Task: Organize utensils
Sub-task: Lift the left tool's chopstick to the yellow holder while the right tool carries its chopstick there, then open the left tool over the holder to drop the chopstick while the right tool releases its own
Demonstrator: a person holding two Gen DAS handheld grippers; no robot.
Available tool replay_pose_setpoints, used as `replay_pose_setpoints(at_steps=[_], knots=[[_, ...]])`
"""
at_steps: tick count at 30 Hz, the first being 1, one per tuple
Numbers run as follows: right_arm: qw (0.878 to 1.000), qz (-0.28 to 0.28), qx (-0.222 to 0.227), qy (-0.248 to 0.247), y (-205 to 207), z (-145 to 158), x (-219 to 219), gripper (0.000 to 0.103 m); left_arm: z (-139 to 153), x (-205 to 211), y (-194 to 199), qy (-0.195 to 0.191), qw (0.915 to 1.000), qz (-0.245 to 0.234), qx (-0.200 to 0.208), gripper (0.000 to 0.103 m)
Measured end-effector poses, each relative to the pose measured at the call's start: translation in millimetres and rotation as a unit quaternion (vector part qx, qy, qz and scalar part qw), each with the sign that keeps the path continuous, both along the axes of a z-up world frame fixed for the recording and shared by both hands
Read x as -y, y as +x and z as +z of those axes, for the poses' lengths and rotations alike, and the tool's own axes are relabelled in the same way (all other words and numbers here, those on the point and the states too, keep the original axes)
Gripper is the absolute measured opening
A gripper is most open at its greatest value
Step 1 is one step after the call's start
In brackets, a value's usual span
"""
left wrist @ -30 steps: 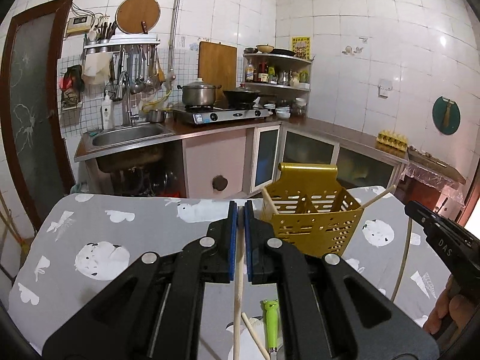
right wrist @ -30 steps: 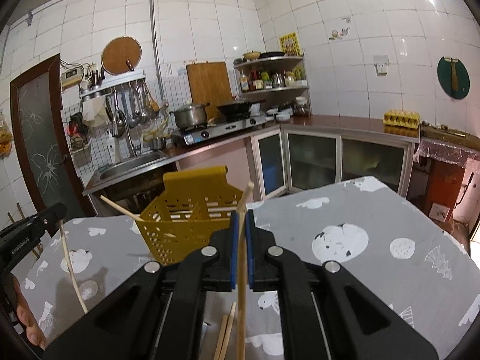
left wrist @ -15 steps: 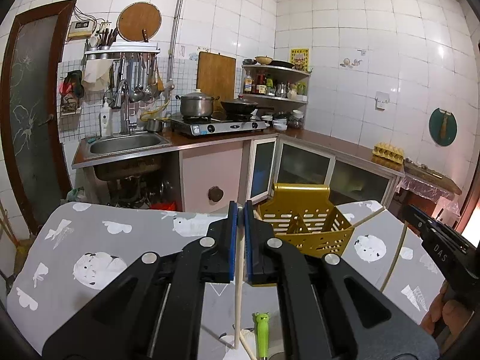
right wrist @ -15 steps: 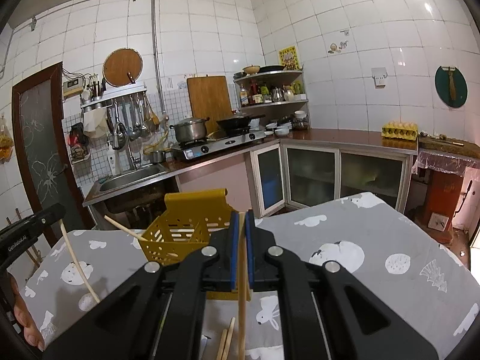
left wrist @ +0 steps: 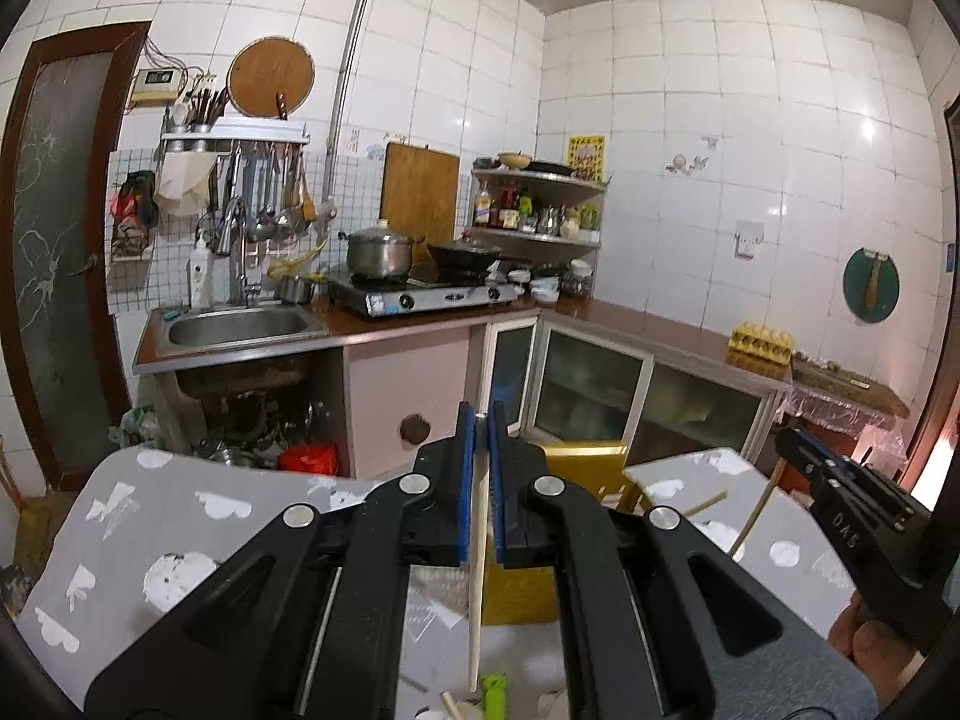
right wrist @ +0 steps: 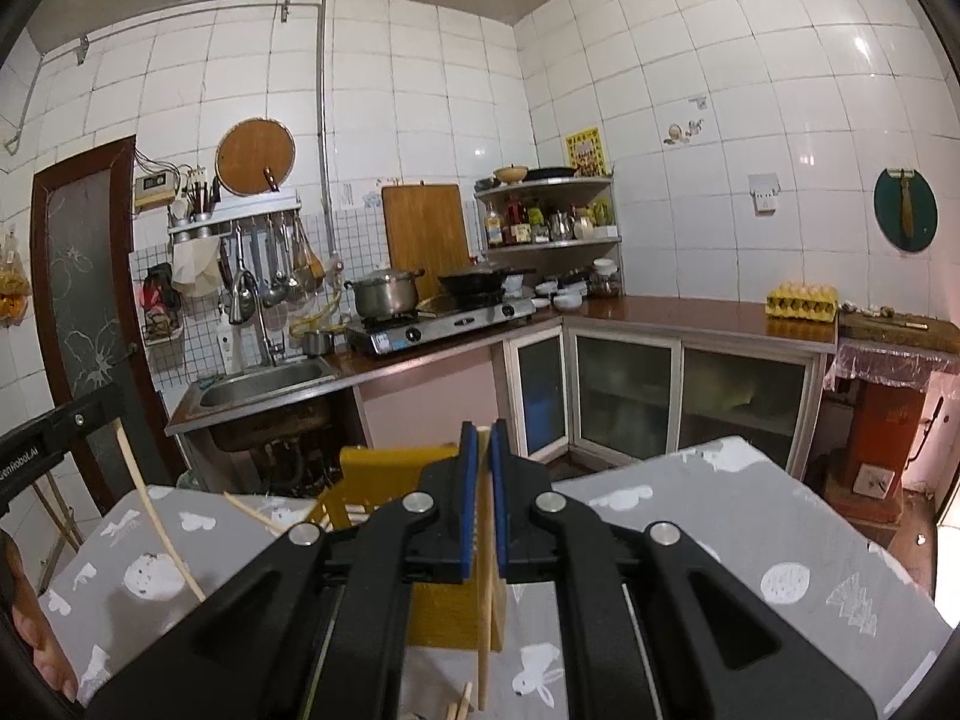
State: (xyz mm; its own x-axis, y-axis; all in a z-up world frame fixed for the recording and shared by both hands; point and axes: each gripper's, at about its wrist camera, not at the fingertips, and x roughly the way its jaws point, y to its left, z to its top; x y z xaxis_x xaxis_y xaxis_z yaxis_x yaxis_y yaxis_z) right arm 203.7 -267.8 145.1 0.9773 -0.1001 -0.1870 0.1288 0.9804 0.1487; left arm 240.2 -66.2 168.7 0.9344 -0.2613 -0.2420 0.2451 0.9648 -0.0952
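My left gripper point(left wrist: 479, 427) is shut on a wooden chopstick point(left wrist: 477, 588) that hangs down between its blue pads. My right gripper point(right wrist: 480, 433) is shut on another wooden chopstick point(right wrist: 483, 612). Both are held high above the grey patterned table point(right wrist: 690, 516). The yellow perforated utensil basket point(right wrist: 384, 480) stands on the table just beyond and below the grippers; in the left wrist view the basket point(left wrist: 591, 468) is mostly hidden behind the fingers. A chopstick point(right wrist: 252, 513) sticks out of its left side. A green-handled utensil point(left wrist: 493, 693) and loose chopsticks point(right wrist: 459, 702) lie on the table below.
The table's far edge drops off toward a kitchen counter with a sink point(left wrist: 237, 324), a stove point(left wrist: 420, 294) with pots, and glass-door cabinets point(right wrist: 684, 402). Each gripper shows at the other view's edge: the right one point(left wrist: 852, 516), the left one point(right wrist: 54, 438).
Both grippers have risen and tilted up, each still holding its chopstick. The basket and table have dropped lower in both views.
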Motion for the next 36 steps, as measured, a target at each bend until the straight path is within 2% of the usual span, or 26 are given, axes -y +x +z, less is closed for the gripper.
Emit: replay_pose_setpoints(at_steps=[12, 16, 19, 26, 32, 36], knots=[[0.998, -0.002, 0.056, -0.017, 20, 80, -8, 0.005, 68, 23, 14, -0.033, 0.9974, -0.02, 0.06, 0.003], [0.998, -0.008, 0.06, -0.013, 36, 89, -5, 0.005, 76, 33, 33, -0.042, 0.9964, -0.023, 0.07, 0.003], [0.998, -0.011, 0.063, -0.009, 48, 86, -2, 0.005, 69, 40, 50, -0.038, 0.9961, -0.018, 0.078, 0.003], [0.999, -0.012, 0.052, -0.005, 82, 64, 5, 0.005, 30, 50, 104, -0.04, 0.9978, -0.006, 0.052, 0.003], [1.0, -0.003, 0.014, -0.009, 105, 27, 9, 0.005, -15, 54, 144, -0.036, 0.9993, 0.0, 0.007, 0.003], [1.0, 0.009, -0.022, -0.005, 110, 0, 12, 0.005, -39, 54, 152, -0.019, 0.9996, 0.005, -0.018, 0.004]])
